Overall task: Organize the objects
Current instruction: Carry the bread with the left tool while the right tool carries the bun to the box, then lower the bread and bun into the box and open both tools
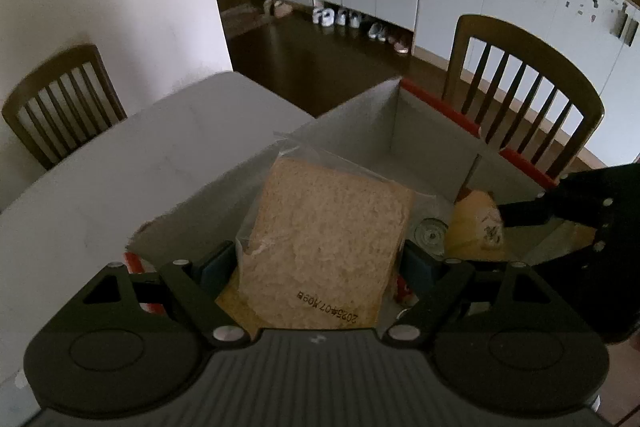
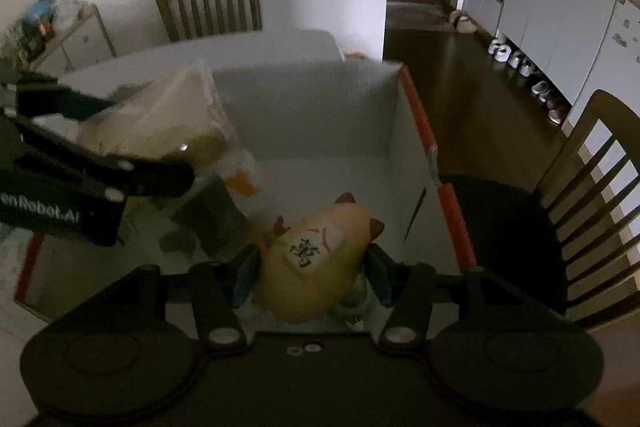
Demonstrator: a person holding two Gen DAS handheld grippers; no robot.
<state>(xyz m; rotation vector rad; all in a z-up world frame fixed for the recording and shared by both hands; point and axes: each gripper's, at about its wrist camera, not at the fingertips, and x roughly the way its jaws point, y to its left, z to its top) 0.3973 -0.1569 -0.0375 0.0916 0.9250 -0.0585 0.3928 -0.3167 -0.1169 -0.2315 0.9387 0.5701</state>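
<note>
The left tool (image 1: 316, 263) is gripping a bagged bread slice (image 1: 324, 247) over the white box (image 1: 360, 131) on the desk (image 1: 120, 163), its long axis running away from the camera. The right tool (image 2: 310, 267) is clamping a yellow cat figurine (image 2: 316, 263), head pointing far-right, inside the box.

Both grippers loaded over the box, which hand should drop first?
Right, probably. Its toy hangs low over bare box floor. The left gripper holds the bread above items already lying inside, so it has less free space beneath.
</note>
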